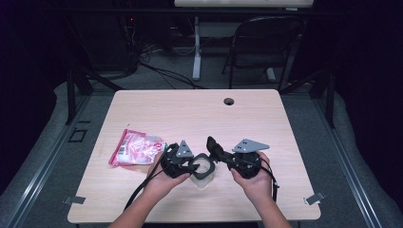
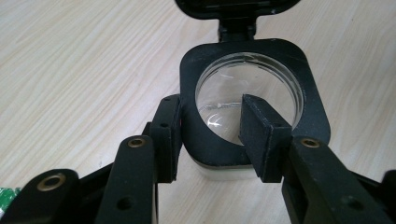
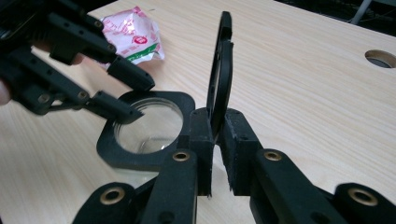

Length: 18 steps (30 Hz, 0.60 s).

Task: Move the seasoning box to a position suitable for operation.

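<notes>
A clear container with a black square rim [image 1: 203,172] [image 2: 310,109] [image 3: 140,157] stands on the table near the front edge. Its hinged black lid [image 1: 211,142] [image 2: 238,7] [image 3: 223,70] is swung up on edge. My right gripper [image 1: 214,148] [image 3: 215,140] is shut on the lid's lower part, a pad on each face. My left gripper [image 1: 192,166] [image 2: 211,100] [image 3: 140,99] straddles the rim's near left side, one finger outside the wall and the other down in the round opening. Its pads stand apart from the wall, so it is open.
A pink and white pouch [image 1: 135,148] [image 3: 133,35] lies on the table left of the container. A cable hole [image 1: 228,101] [image 3: 380,58] sits near the far edge. A folding chair [image 1: 263,42] stands beyond the table.
</notes>
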### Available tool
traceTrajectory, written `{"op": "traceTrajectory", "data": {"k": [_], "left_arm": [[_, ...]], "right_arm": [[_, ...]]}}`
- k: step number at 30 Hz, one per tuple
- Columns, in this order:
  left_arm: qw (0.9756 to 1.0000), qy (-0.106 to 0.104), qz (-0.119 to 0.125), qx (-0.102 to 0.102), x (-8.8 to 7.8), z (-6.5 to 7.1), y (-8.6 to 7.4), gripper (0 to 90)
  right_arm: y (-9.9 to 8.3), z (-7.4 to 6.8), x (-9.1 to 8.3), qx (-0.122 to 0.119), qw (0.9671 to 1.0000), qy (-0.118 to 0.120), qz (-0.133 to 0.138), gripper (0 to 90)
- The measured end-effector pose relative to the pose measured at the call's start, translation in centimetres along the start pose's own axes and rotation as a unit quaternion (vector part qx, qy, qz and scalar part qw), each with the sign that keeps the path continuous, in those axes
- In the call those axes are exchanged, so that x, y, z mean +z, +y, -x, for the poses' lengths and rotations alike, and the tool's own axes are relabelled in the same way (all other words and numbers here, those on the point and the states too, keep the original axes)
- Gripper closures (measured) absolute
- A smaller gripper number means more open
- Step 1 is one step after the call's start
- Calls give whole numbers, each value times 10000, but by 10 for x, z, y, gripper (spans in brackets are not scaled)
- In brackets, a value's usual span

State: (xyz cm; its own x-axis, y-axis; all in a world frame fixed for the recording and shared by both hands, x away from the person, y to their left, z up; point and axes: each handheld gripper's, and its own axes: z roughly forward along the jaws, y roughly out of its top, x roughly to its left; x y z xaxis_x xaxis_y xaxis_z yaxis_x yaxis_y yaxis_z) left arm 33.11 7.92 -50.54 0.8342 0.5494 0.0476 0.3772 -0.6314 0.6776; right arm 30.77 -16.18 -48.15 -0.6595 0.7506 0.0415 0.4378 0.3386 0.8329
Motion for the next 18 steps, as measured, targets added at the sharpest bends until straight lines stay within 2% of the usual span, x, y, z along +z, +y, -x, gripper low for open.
{"op": "traceTrajectory", "data": {"k": [5, 9, 11, 13, 14, 18], "left_arm": [[9999, -106, 20, -91, -3, 3, -1, 572], [9998, -193, 57, -80, -4, 6, -1, 583], [9998, -164, 68, -78, -3, 8, -1, 577], [9998, -175, 71, -85, -3, 7, -1, 578], [9998, -173, 70, -80, -3, 7, -1, 577], [9998, -165, 71, -98, -2, 7, -1, 573]], "right_arm": [[1, 6, 6, 52, 10000, 12, 83, 832], [1, 10, 11, 35, 9999, -44, 135, 832], [0, 11, 14, 50, 9999, -40, 131, 828], [-1, 10, 16, 23, 9999, -60, 105, 812], [-2, 7, 17, -44, 9999, -107, 25, 774], [-6, 4, 21, -58, 9999, -50, -80, 713]]}}
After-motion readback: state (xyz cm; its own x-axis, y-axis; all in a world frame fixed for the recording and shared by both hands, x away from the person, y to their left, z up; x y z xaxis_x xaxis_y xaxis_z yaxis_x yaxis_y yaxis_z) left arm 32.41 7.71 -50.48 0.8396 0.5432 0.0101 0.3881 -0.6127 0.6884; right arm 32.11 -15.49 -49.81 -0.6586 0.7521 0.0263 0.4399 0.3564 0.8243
